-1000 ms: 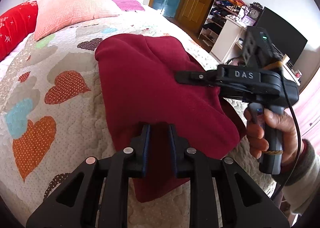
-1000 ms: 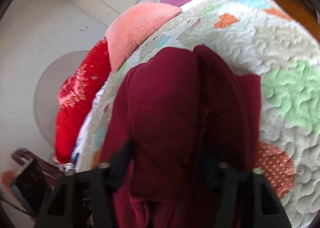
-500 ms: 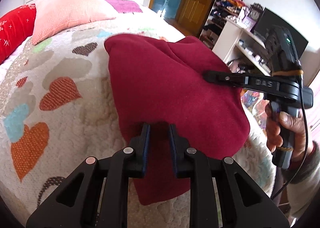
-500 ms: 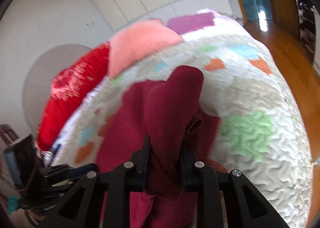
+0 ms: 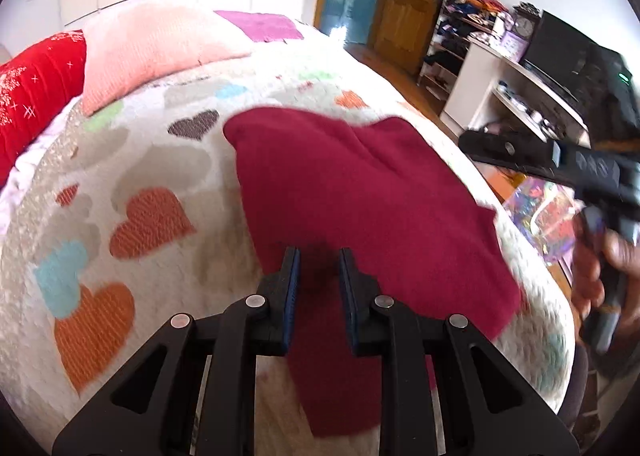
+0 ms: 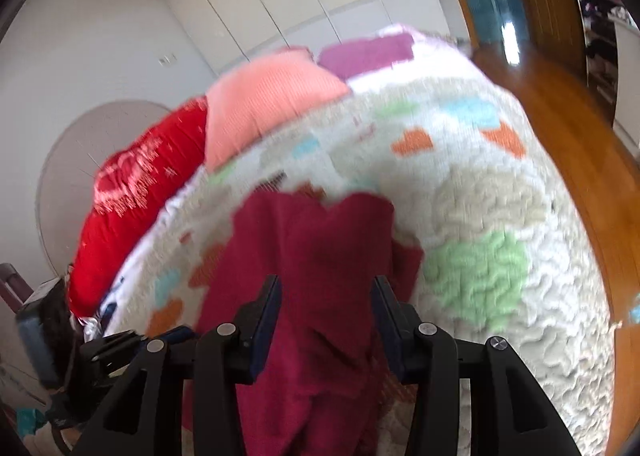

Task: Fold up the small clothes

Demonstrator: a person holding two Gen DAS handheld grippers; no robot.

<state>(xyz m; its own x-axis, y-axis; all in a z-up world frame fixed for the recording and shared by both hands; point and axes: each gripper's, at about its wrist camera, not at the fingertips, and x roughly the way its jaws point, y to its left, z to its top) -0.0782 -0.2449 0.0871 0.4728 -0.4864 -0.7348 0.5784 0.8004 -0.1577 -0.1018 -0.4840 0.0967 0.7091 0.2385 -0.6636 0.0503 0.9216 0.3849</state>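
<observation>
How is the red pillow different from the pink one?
The red pillow has white snowflake marks; the pink pillow is plain and ribbed. The red pillow sits at the bed's far left edge; the pink pillow sits nearer the middle. Both lie side by side at the head of the quilt.

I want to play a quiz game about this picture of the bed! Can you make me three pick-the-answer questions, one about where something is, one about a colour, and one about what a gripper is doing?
1. Where does the dark red garment lie?
A. on the heart-patterned quilt
B. on the wooden floor
C. on a chair

2. What colour is the pillow next to the pink pillow?
A. blue
B. red
C. black

3. How is the right gripper?
A. shut on the garment
B. shut on a pillow
C. open

Answers:
1. A, the garment is spread over the quilt.
2. B, it is bright red with white marks.
3. C, its fingers stand wide apart over the garment.
</observation>
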